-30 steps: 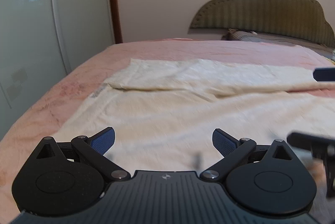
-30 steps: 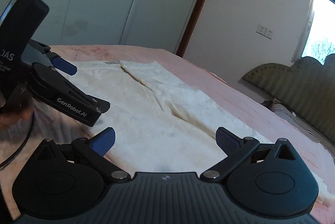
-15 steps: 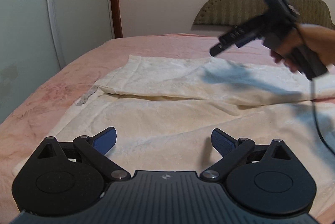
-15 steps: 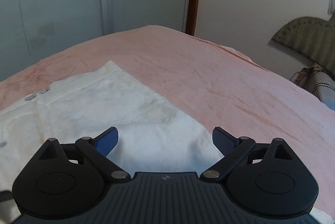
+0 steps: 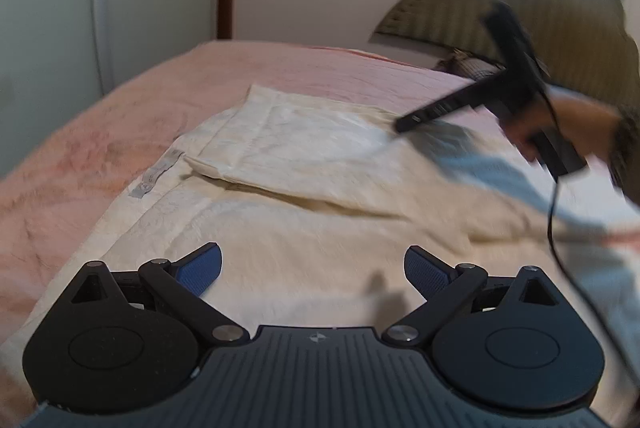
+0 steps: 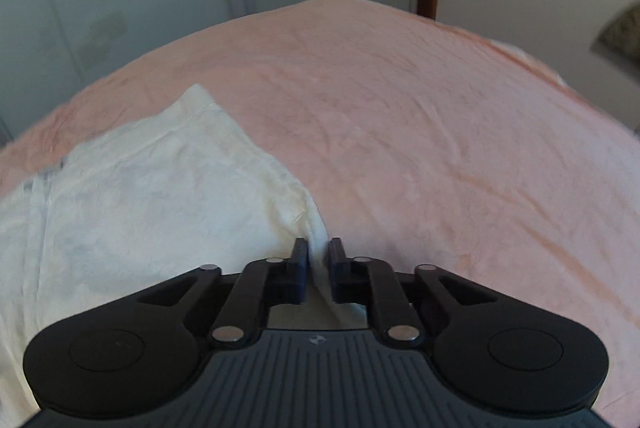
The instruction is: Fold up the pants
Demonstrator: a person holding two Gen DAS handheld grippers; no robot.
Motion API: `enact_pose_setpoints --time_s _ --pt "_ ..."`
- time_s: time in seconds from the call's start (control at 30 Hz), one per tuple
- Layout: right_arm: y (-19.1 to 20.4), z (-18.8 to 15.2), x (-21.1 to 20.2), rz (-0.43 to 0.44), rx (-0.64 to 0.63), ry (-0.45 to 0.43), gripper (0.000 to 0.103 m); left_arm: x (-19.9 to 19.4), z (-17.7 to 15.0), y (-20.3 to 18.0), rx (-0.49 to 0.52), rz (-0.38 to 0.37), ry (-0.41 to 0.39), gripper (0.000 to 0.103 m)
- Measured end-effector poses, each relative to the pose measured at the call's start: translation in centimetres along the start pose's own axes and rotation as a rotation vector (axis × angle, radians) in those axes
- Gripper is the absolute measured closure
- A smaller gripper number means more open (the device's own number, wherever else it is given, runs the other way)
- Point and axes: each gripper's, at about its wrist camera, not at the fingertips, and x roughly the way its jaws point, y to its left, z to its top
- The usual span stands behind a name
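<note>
Jaws of right gripper point(image 6: 318, 260) pinch the pants point(image 6: 160, 188) edge; left gripper point(image 5: 313, 270) hovers low, jaws spread.

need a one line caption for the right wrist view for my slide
Right tongs shut on the far edge of the cream pants spread on a pink bedspread.

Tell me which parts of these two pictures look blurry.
Left wrist view: the right tool and the hand holding it are smeared by motion; the pants stay fairly sharp. Right wrist view: mostly sharp, soft only toward the fisheye edges.
</note>
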Motion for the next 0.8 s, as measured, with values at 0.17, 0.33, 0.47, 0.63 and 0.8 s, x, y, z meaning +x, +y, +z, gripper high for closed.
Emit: enact_pose_setpoints --time_s 0.17,0.33,0.47,0.63,0.8 --pt "6.7 -1.4 -3.8 -0.177 -0.279 -0.109 0.096 1.9 3.9 4.6 -0.380 -0.082 0.012 0.005" --pt "13.7 -4.8 -7.7 -0.257 -0.524 -0.169 0.096 4.1 7.7 6.4 -0.564 -0.157 -0.016 0.004" --pt "16.5 -7.1 -8.9 -0.258 -0.599 -0.167 0.096 7.1 10.2 6.7 -0.671 -0.225 0.025 0.003" --pt "17.2 -8.5 -9.0 -0.245 -0.585 -0.176 0.096 10.0 10.9 7.8 -0.785 -0.142 0.099 0.045" --pt "17.3 -9.1 -8.6 -0.301 -0.575 -0.199 0.094 9.3 9.7 8.4 -0.807 -0.201 0.102 0.100"
